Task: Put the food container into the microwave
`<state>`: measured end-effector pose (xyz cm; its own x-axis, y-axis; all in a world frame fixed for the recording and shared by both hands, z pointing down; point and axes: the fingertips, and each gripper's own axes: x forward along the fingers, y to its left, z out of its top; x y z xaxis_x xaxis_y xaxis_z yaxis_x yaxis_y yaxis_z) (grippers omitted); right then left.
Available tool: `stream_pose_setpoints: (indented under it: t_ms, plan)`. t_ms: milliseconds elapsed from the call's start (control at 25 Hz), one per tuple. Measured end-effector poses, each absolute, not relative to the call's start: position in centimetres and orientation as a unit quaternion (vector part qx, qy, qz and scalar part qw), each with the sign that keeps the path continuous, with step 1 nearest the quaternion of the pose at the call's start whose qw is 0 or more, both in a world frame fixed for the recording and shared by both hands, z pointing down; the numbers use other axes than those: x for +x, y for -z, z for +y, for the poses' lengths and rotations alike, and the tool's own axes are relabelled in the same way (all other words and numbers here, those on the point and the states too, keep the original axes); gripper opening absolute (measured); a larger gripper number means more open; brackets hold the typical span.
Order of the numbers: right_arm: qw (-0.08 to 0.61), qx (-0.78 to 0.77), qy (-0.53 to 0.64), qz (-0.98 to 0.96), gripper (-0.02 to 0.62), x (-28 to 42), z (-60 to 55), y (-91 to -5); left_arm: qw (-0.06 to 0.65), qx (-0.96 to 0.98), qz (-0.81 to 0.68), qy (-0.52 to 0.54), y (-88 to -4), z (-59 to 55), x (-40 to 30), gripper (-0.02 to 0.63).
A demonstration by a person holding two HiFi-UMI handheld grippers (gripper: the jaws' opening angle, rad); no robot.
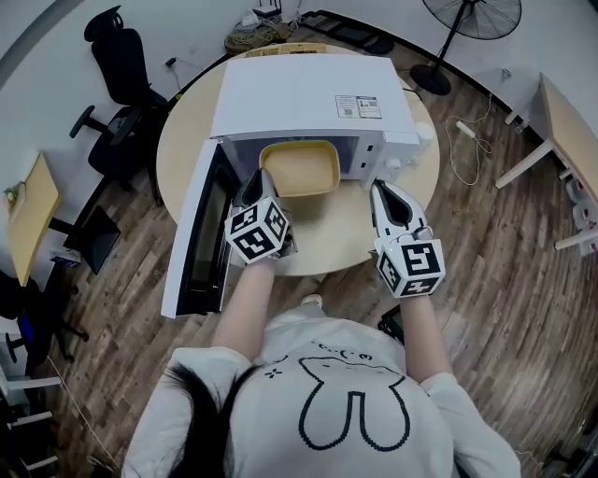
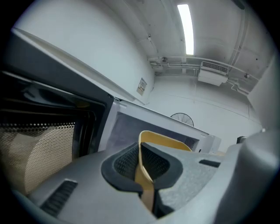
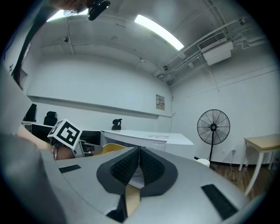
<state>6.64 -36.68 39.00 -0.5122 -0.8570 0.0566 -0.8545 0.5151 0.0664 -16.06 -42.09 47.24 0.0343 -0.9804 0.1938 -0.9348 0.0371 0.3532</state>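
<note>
The yellow food container point(image 1: 299, 168) sits at the mouth of the white microwave point(image 1: 299, 93), its far part inside the cavity. The microwave door point(image 1: 201, 233) hangs open to the left. My left gripper point(image 1: 264, 179) is shut on the container's near left rim. In the left gripper view that gripper point(image 2: 141, 164) pinches the thin yellow wall point(image 2: 164, 140) between its pads. My right gripper point(image 1: 381, 189) is shut and holds nothing, hovering over the table in front of the microwave's control panel, just right of the container. In the right gripper view the pads point(image 3: 127, 166) meet with nothing between them.
The microwave stands on a round wooden table point(image 1: 327, 238). The open door juts out past the table's left edge. A black office chair point(image 1: 117, 84) is at the far left, a standing fan point(image 1: 467, 28) at the far right, and a desk point(image 1: 570, 131) further right.
</note>
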Motion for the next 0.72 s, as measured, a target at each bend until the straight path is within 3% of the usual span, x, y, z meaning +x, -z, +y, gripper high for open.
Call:
stream_pose_setpoints:
  t_ms: [720]
  plan:
    - [0.033, 0.500, 0.032, -0.865, 0.031, 5.8, -37.7, -41.1, 0.211, 0.676, -0.703, 0.068, -50.5, -47.6, -17.9, 0.020]
